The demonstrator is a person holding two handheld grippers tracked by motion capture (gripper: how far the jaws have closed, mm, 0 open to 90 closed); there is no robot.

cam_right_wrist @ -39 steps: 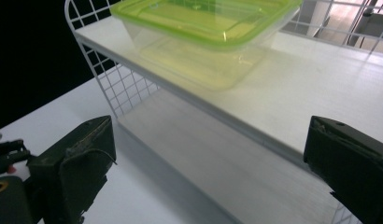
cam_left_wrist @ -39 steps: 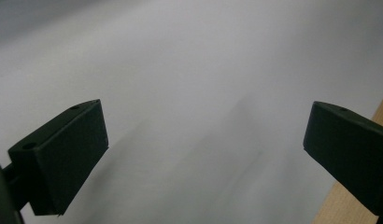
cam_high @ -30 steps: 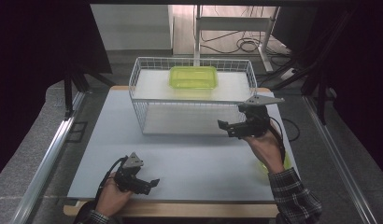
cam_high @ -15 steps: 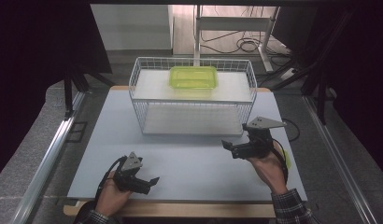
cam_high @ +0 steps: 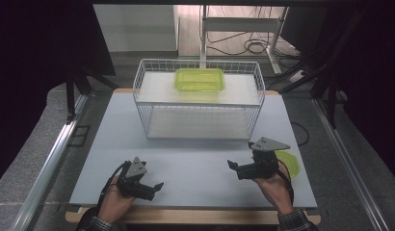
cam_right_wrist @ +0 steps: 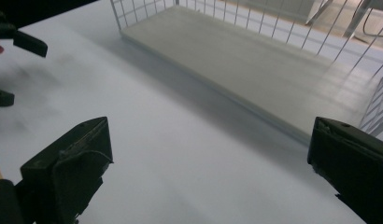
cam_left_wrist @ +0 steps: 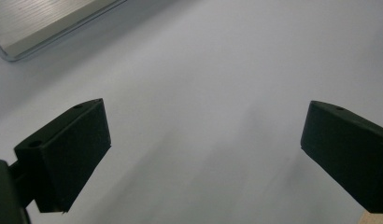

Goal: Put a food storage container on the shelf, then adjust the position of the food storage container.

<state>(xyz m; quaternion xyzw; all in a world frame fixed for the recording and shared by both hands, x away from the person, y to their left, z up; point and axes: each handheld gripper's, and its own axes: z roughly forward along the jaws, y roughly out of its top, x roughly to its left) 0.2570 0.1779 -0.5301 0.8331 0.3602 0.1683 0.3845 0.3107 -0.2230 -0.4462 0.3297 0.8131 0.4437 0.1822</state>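
A white wire rack with two shelves stands at the back middle of the table. A yellow-green container rests on its top shelf. A yellow-green lid lies flat on the table at the right, partly hidden behind my right hand. My right gripper hovers just left of the lid, jaws pointing left, open and empty. My left gripper sits near the front edge, pointing right, open with only bare table between its jaws.
The pale table mat stretches between the rack and both grippers. The rack's lower shelf lies ahead in the right gripper view, with the left gripper far off at the upper left. Black stands and cables surround the table.
My right gripper has drawn back from the rack's right front corner toward the front edge and lower. The left gripper, the lid and the container have stayed put.
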